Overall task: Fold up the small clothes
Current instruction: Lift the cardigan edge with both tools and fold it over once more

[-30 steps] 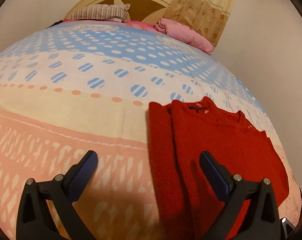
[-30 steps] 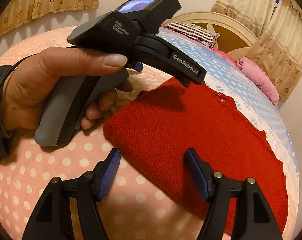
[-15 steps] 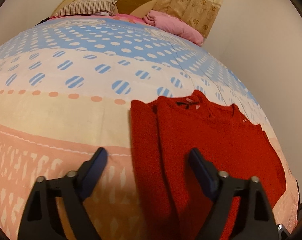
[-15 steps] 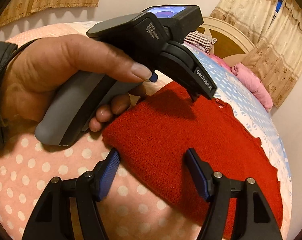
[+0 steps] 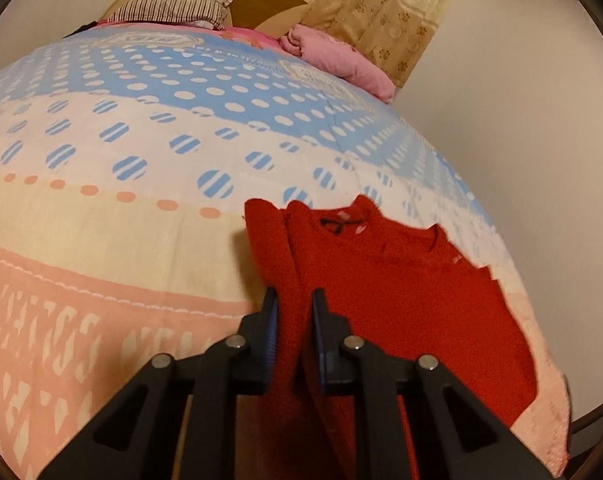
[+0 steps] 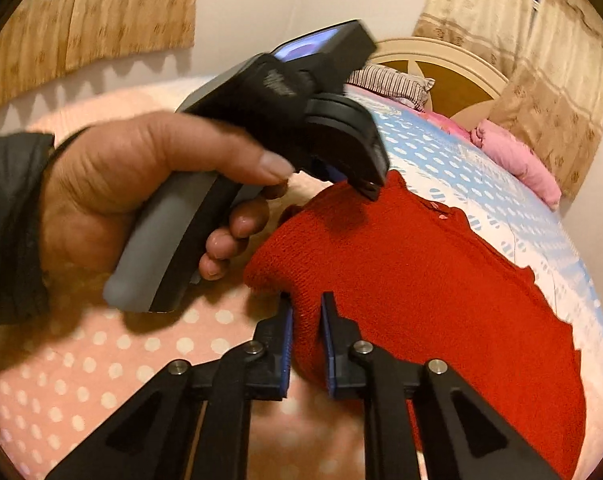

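Observation:
A red knit sweater (image 5: 413, 292) lies on the bed with its neckline toward the headboard and one side folded in. My left gripper (image 5: 294, 300) is closing its blue pads on the sweater's folded left edge, which is bunched between them. In the right wrist view the same red sweater (image 6: 421, 280) spreads to the right. My right gripper (image 6: 306, 304) is closing on its near corner, and the knit is pinched between the pads. A hand (image 6: 133, 196) holds the left gripper's grey handle above the sweater's far edge.
The bed sheet (image 5: 141, 152) has blue, cream and pink dotted bands. A striped pillow (image 5: 173, 6) and a pink bundle (image 5: 341, 60) lie at the wooden headboard. Curtains (image 5: 385, 4) hang behind. The wall runs close along the bed's right side.
Both grippers went from wide open to closed on the sweater's edge. The cloth now bunches up between each pair of pads and its near edge is lifted slightly.

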Available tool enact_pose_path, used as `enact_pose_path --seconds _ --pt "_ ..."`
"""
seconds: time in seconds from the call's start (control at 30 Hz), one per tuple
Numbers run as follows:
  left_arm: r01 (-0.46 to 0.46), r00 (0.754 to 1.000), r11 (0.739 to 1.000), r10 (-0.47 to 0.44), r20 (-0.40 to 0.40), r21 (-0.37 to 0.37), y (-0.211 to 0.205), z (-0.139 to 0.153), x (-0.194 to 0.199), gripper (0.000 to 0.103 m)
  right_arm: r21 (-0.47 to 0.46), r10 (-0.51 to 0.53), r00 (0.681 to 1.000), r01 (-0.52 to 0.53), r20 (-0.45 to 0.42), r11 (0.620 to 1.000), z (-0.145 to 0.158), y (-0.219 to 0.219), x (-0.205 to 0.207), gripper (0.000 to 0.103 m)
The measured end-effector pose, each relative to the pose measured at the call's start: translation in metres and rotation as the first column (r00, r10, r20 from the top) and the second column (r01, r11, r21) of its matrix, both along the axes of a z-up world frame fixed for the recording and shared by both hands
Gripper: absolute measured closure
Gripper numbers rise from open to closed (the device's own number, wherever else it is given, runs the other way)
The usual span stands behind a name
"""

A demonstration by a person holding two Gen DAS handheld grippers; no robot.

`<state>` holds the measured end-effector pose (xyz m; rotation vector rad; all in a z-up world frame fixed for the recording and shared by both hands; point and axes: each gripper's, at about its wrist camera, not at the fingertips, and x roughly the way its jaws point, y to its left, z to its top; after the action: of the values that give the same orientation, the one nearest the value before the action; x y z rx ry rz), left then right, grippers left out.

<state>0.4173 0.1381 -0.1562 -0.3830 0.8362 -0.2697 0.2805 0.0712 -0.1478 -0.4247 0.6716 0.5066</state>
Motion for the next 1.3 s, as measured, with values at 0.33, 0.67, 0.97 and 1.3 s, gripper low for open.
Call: enact_pose_path --seconds 0.33,0.67,0.97,1.3 --pt "0.057 0.997 0.994 -0.051 0.065 -0.094 -0.026 0.043 -0.005 0.088 0.136 -0.043 0.999 0.042 0.010 0.990 0.022 -0.046 -0.007 0.095" --pt "0.123 0.987 0.990 -0.114 0.115 -0.075 -0.073 0.073 -0.004 0.088 0.257 -0.115 0.993 0.108 0.012 0.960 0.043 -0.095 -0.011 0.095" --pt "0.182 0.976 0.980 -0.170 0.136 -0.085 -0.125 0.086 0.001 0.088 0.339 -0.207 0.978 0.195 -0.002 0.920 0.052 -0.141 -0.019 0.096" --pt "0.281 0.955 0.958 -0.272 0.119 -0.062 -0.192 0.079 0.010 0.088 0.402 -0.290 0.955 0.289 -0.061 0.869 0.045 -0.191 -0.028 0.096"
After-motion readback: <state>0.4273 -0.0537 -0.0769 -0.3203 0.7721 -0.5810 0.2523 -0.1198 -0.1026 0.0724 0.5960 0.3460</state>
